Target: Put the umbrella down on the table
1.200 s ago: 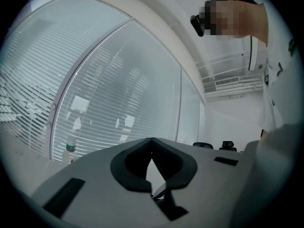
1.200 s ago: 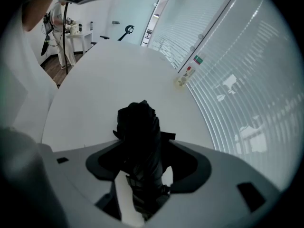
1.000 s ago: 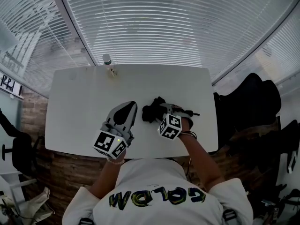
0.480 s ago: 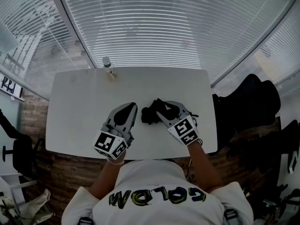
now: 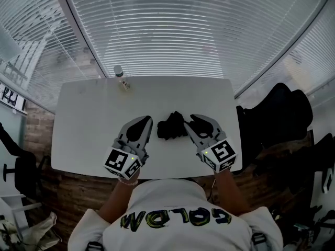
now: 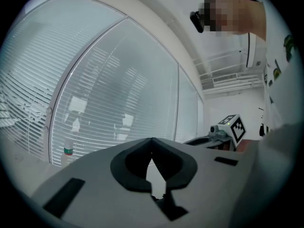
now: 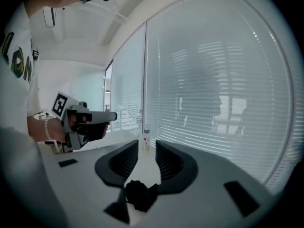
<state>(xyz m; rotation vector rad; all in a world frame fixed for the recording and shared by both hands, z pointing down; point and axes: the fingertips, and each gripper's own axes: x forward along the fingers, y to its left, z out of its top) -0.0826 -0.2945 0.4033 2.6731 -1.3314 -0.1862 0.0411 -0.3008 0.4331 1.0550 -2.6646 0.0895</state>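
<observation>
umbrella [image 5: 171,125]: black, folded, lying on the white table [image 5: 94,114], about mid-width in the table's near half. Nothing is touching it.
left gripper [image 5: 146,118]: over the table's near-left part, pointing level at the far edge. Jaws are closed tip to tip with nothing in them.
right gripper [image 5: 193,117]: over the table's near-right part, clear of the tabletop, nose tilted slightly down. The jaws have just been closing and are now at a narrow gap. Nothing is between them, and the pads press on nothing. In its own view the umbrella shows below the gap, on the table.
bottle [image 5: 121,76]: small, white cap, green band, upright at the table's far edge, left of centre.
blinds [image 5: 172,30]: closed slats, just beyond the table's far edge.
person: white shirt at the table's near edge, one gripper in each hand.
</observation>
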